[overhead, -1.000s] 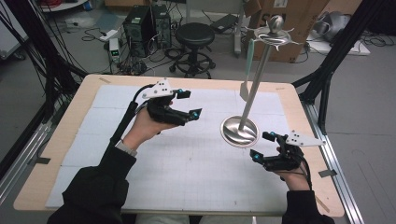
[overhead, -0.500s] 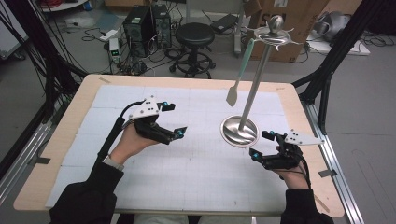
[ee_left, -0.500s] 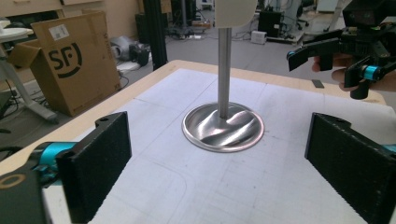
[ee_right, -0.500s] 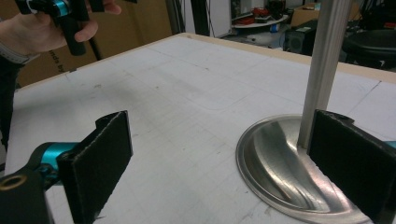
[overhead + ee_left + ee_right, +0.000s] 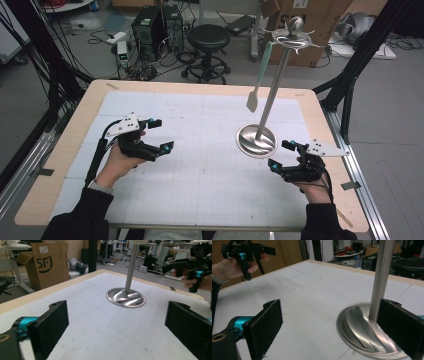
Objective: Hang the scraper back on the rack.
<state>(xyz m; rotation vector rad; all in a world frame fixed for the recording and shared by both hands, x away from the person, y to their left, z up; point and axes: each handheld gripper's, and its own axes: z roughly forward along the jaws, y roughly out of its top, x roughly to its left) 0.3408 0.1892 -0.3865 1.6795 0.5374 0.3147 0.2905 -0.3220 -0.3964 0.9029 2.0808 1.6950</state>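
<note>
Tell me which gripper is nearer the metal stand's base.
Right. The right gripper sits just beside the round base; the left gripper is well across the table.

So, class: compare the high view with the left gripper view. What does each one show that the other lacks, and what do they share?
High view alone: the pale green spatula hanging from the stand's top, the black stool, and the left gripper from outside. Left gripper view alone: the printed cardboard box and its own jaws, wide apart. Both: the stand's round steel base, the white mat, the right gripper.
</note>
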